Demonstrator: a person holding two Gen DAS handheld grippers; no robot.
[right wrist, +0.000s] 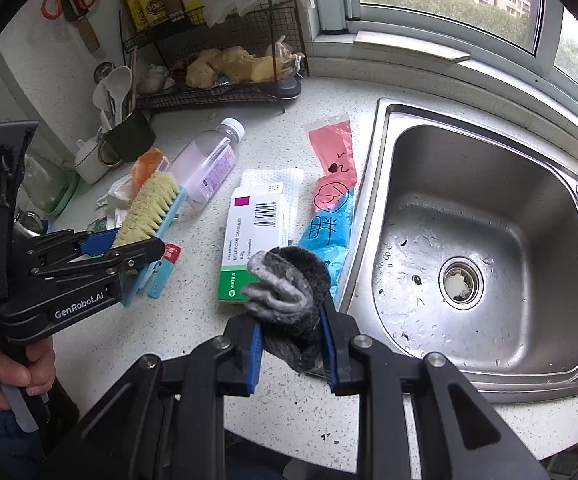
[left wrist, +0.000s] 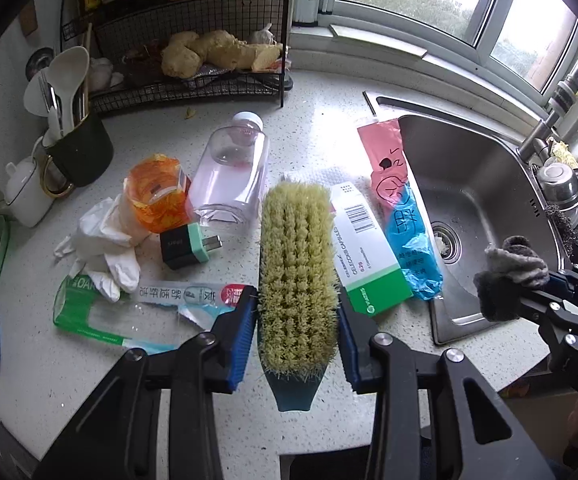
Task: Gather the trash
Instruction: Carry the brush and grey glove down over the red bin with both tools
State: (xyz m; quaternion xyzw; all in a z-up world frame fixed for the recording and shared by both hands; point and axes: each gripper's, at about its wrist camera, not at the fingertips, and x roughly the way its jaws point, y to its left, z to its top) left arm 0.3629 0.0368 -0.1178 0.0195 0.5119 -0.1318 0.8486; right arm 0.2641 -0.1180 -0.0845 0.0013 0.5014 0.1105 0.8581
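Left claw (left wrist: 297, 312) clamps the scrub brush (left wrist: 297, 272); right claw (right wrist: 291, 350) pinches a grey sock (right wrist: 289, 288) — perhaps a rag.

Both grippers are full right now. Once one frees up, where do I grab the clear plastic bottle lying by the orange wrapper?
Grip the clear bottle across its flat-sided body near the middle, coming from above. It lies on its side on the counter, white cap pointing toward the wire rack, so jaws should straddle it crosswise. The orange wrapper crowds one flank.

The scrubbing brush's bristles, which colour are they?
Pale yellow bristles on a teal plastic back; clearest in the left wrist view.
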